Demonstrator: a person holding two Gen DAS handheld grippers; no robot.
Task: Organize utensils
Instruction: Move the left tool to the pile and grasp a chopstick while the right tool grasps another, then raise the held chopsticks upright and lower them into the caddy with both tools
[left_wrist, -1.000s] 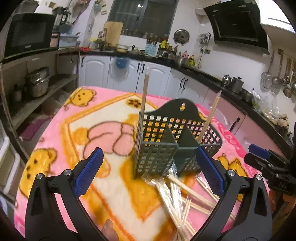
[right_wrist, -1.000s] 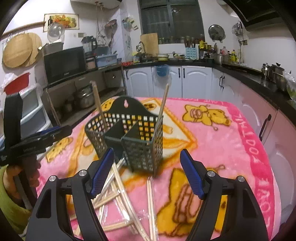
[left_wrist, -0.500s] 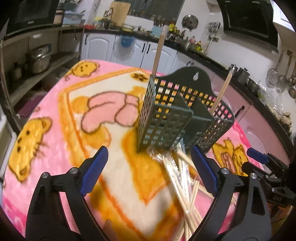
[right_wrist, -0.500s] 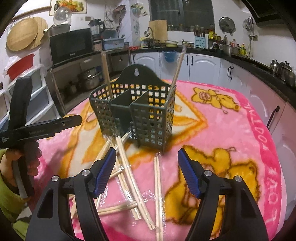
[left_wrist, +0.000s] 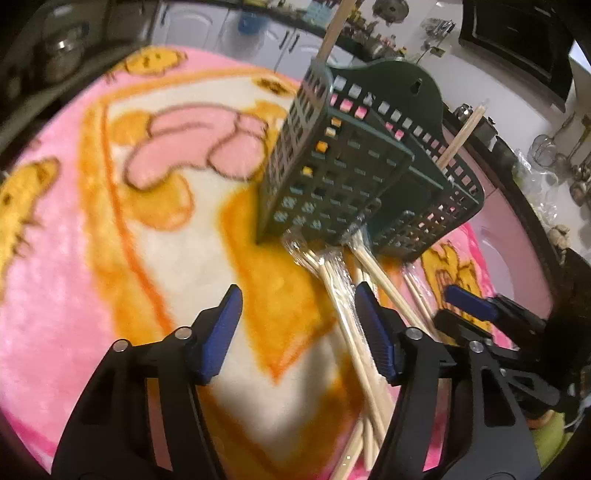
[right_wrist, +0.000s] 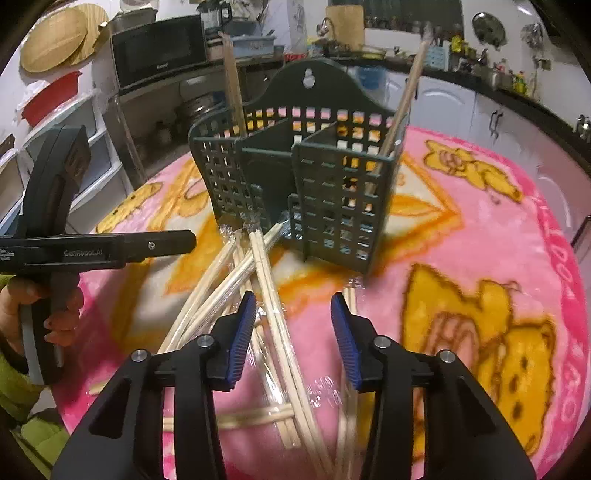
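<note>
Both hand-held grippers have dropped toward the pink cartoon-print blanket (right_wrist: 480, 229) and tipped further downward, so the dark green perforated plastic utensil caddy (right_wrist: 332, 192) now looms larger and higher in both wrist views. The left gripper (left_wrist: 297, 325) has just been closing from wide open to about half, nothing between its blue pads, its right pad just beside the loose pile of plastic-wrapped wooden chopsticks (left_wrist: 343, 295). The right gripper (right_wrist: 291, 332) has just been closing as well, now straddling chopsticks of that pile without pressing them

Warm indoor light; the left view is blurred and smeared, the right sharper. Both bend strongly at dark edges.
</note>
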